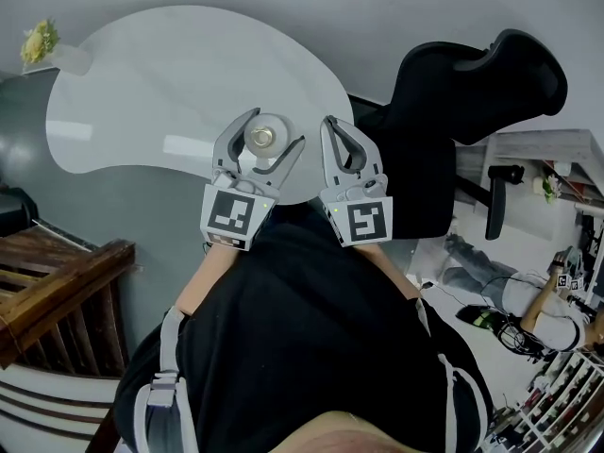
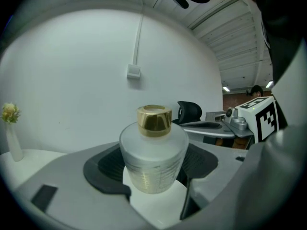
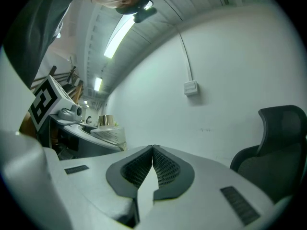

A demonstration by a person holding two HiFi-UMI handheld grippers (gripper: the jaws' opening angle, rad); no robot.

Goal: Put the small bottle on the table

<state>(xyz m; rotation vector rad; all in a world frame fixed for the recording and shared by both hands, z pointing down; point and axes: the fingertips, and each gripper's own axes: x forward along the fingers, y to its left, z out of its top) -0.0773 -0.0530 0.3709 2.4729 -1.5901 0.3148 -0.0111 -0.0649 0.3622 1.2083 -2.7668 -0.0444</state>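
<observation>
The small bottle [image 2: 152, 152] is frosted glass with a gold cap. It stands upright between the dark pads of my left gripper [image 2: 152, 166], which is shut on its body. In the head view the bottle [image 1: 261, 138] and left gripper [image 1: 274, 130] are over the near edge of the white table [image 1: 160, 83]. I cannot tell whether the bottle's base touches the top. My right gripper [image 1: 332, 123] hangs just to the right, shut and empty, its pads meeting [image 3: 152, 152]. The right gripper view also catches the bottle [image 3: 107, 127] at its left.
A black office chair [image 1: 462, 92] stands right of the table. A small vase of yellow flowers [image 1: 40, 43] sits at the table's far left end. A dark wooden rail [image 1: 57, 281] lies at lower left. Cluttered floor and shelves fill the lower right.
</observation>
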